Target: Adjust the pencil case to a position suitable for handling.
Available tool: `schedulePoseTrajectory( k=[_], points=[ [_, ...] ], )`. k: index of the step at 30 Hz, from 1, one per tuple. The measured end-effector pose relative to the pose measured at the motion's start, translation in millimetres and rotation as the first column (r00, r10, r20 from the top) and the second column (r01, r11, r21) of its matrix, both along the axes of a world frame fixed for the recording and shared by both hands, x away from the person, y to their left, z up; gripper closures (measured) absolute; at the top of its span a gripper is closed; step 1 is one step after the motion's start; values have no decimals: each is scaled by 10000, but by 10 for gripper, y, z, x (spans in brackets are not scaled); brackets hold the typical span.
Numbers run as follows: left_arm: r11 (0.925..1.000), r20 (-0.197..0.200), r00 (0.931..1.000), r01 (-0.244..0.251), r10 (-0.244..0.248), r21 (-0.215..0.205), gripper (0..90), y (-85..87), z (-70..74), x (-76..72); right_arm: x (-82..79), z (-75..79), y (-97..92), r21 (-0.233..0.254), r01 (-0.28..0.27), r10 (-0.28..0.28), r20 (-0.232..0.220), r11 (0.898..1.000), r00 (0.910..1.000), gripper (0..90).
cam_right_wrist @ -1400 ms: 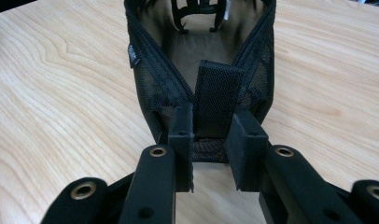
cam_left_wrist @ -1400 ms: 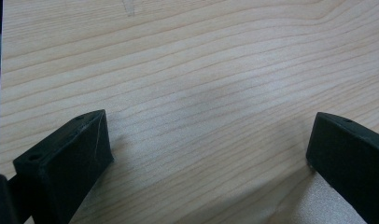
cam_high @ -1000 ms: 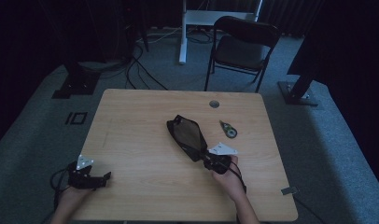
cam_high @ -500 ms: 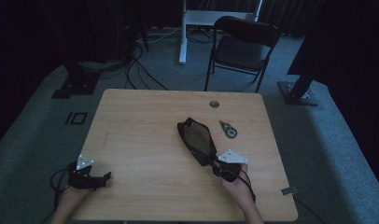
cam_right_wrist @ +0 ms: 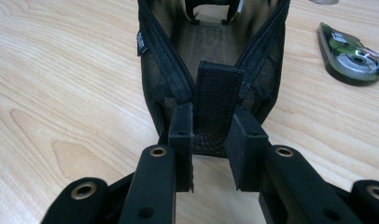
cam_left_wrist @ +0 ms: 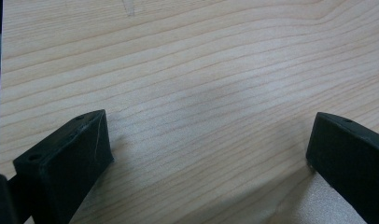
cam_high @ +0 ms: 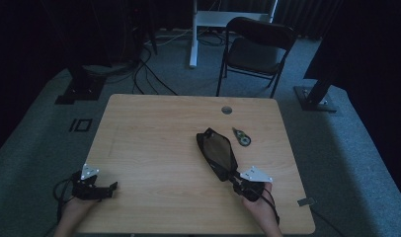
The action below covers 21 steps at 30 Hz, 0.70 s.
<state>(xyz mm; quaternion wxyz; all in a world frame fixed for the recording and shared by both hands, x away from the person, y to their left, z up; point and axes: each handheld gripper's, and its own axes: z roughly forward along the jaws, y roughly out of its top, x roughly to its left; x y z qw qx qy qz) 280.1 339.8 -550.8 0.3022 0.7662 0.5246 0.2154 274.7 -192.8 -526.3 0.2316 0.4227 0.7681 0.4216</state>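
Note:
A black mesh zip pouch [cam_high: 217, 153] lies unzipped on the wooden table [cam_high: 149, 128], right of centre. My right gripper [cam_high: 234, 177] is at its near end, shut on the pouch's black fabric tab [cam_right_wrist: 216, 91]. The right gripper view looks along the closed jaws [cam_right_wrist: 214, 128] into the pouch [cam_right_wrist: 211, 37], whose mouth gapes. A green-and-black correction tape roller [cam_high: 242, 137] [cam_right_wrist: 353, 56] lies just right of the pouch. My left gripper [cam_high: 111, 187] rests at the near left corner of the table. Its jaws [cam_left_wrist: 211, 135] stand wide apart over bare wood.
A round cable hole [cam_high: 226, 109] sits near the table's far edge. Behind the table stand a black folding chair [cam_high: 258, 44] and a white desk leg [cam_high: 193, 34]. Cables lie on the grey carpet to the far left.
My right gripper has pulled the pouch to the right and toward the near edge of the table. The left gripper has stayed where it was.

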Motion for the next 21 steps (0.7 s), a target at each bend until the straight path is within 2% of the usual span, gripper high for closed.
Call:
schedulePoseTrajectory(
  k=[7,12,21],
  points=[
    [10000,2,10000,-2,2,-1,0,0,0,0,-128,3,-82,-87,90,-90,22,9999,10000,728],
    [10000,-2,10000,2,-2,5,0,0,0,0,-211,-2,-160,74,242,-241,-29,9997,9997,728],
    [10000,1,10000,-1,1,1,0,0,0,0,-343,-9,-235,68,361,-361,5,9993,9993,728]
  ],
)
